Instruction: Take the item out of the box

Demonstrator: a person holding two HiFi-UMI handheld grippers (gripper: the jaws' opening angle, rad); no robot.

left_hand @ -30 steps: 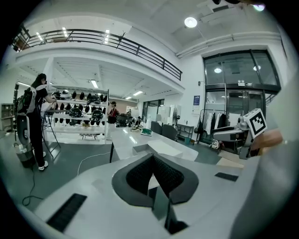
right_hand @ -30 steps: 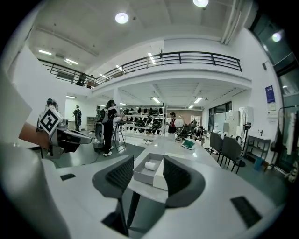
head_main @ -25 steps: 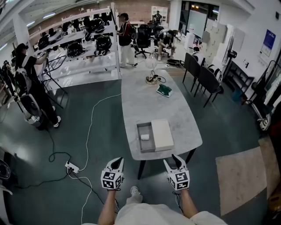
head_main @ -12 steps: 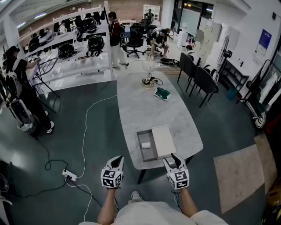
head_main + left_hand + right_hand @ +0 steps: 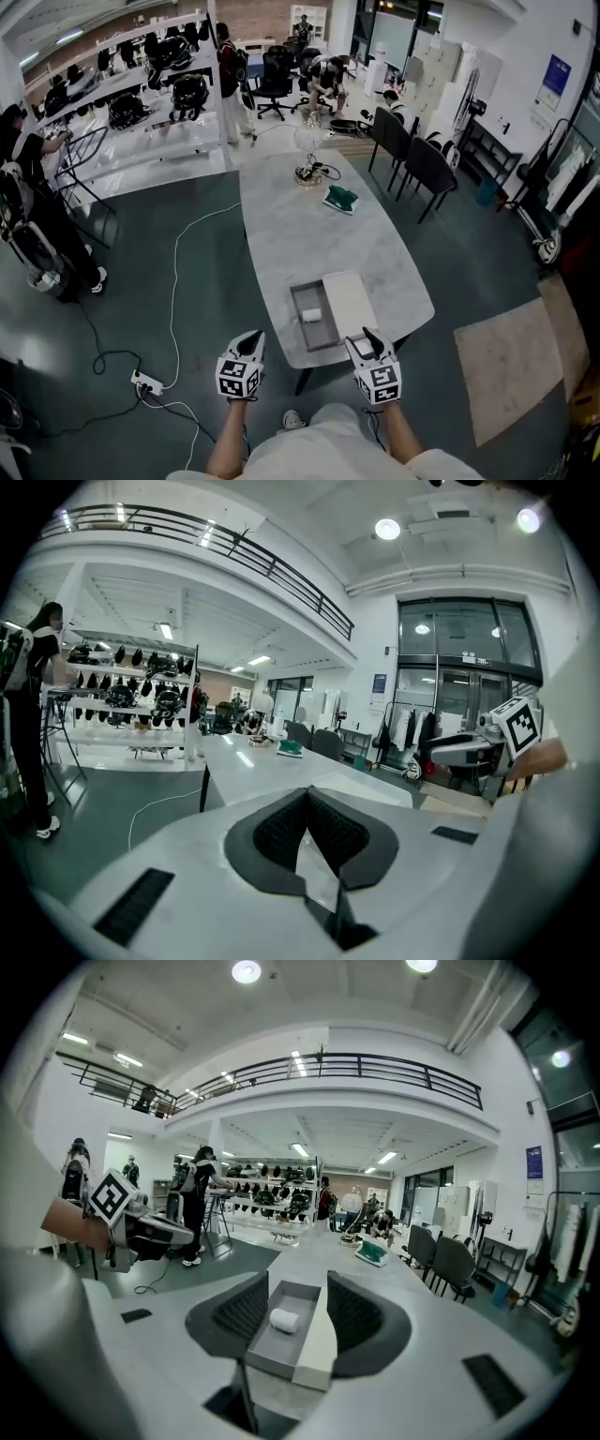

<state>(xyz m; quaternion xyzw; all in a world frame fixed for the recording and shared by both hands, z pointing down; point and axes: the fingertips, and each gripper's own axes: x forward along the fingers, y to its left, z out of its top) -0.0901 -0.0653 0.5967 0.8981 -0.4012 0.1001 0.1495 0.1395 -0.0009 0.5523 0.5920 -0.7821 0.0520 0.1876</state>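
Right hand-held gripper (image 5: 368, 335), wide and empty, is sitting nearer, pointing at the item (image 5: 310, 315) lying just ahead-left in the box (image 5: 296, 323); left hand-held gripper (image 5: 251, 337) is closed.

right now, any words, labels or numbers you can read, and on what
No text can be read.
On the blue poster: print too small to read.
On the cubes of the left gripper and right gripper: square markers only, no letters.
On the box: no print shows.
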